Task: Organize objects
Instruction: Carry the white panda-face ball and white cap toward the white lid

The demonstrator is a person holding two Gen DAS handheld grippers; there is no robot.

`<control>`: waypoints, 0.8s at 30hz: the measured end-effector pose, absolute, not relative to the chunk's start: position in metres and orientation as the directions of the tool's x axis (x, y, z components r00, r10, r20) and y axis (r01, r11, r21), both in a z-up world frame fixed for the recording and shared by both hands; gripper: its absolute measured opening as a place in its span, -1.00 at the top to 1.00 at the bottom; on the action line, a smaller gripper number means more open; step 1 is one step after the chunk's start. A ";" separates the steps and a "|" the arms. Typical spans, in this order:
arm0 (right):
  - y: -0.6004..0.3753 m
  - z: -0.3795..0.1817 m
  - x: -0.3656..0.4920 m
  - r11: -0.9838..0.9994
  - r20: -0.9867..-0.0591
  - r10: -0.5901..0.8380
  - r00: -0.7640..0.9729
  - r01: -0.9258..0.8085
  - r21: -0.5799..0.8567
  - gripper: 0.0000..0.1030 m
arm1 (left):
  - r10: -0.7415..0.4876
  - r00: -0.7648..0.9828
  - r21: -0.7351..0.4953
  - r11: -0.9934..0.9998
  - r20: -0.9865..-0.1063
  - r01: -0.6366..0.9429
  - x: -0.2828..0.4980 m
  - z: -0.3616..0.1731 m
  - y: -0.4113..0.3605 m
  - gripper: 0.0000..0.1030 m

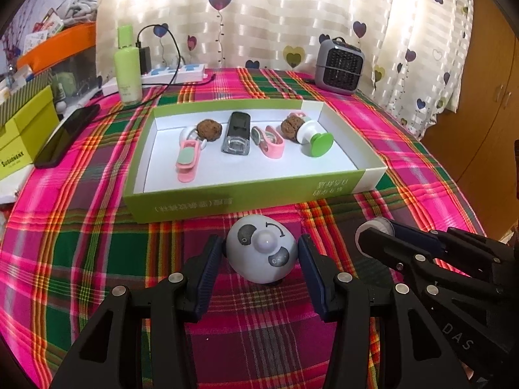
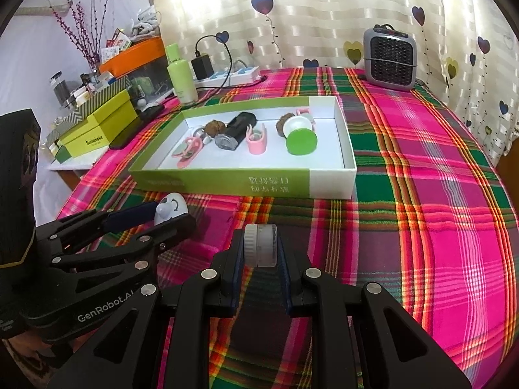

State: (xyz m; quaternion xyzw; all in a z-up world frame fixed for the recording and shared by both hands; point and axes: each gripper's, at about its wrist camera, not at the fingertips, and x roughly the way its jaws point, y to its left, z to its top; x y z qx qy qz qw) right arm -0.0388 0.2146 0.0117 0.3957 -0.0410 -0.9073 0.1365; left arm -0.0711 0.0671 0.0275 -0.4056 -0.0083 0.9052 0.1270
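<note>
While both grippers sit low over the near edge of the plaid-covered worktop (image 1: 97, 243), each has its own object in front of the green-and-white box (image 1: 259, 194). The left gripper (image 1: 259, 253) straddles a pale egg-shaped gadget (image 1: 262, 253) with grey patches and a curved arrow; its fingers (image 1: 211, 269) stand open on either side, close to the shell, though actual contact cannot be told. The right gripper (image 2: 261, 249) is closed on a small clear round jar (image 2: 262, 246) with a ribbed white lid, pinching it across its flat ends.

Inside the box lie two pink clips (image 1: 186, 162), two brown walnut-like balls (image 1: 209, 129), a black lighter-like item (image 1: 236, 133) and a green-capped white roller (image 1: 316, 139), lined up toward the far wall. The near half of the floor is bare.

To do this step well, I judge the left fingers should close squarely on the egg's widest part, since a rounded shell can squirt forward out of a slanted pinch. Lift straight up, clear the near wall of the box, then set each piece down on the bare floor beside the row, not on top of it. Move one hand at a time so the grippers, now just beside each other, do not collide.
</note>
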 end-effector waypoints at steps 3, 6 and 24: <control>0.212 0.016 -0.039 -0.959 -0.700 -0.281 -0.656 0.222 0.177 0.61 | 0.237 -0.649 -0.117 -0.968 -0.723 -0.223 -0.070 0.034 0.065 0.08; 0.210 0.020 -0.040 -0.958 -0.692 -0.285 -0.663 0.228 0.176 0.61 | 0.236 -0.657 -0.116 -0.968 -0.716 -0.221 -0.069 0.038 0.064 0.08; 0.202 0.045 -0.047 -0.953 -0.652 -0.297 -0.698 0.257 0.159 0.61 | 0.227 -0.693 -0.113 -0.972 -0.684 -0.207 -0.073 0.059 0.056 0.08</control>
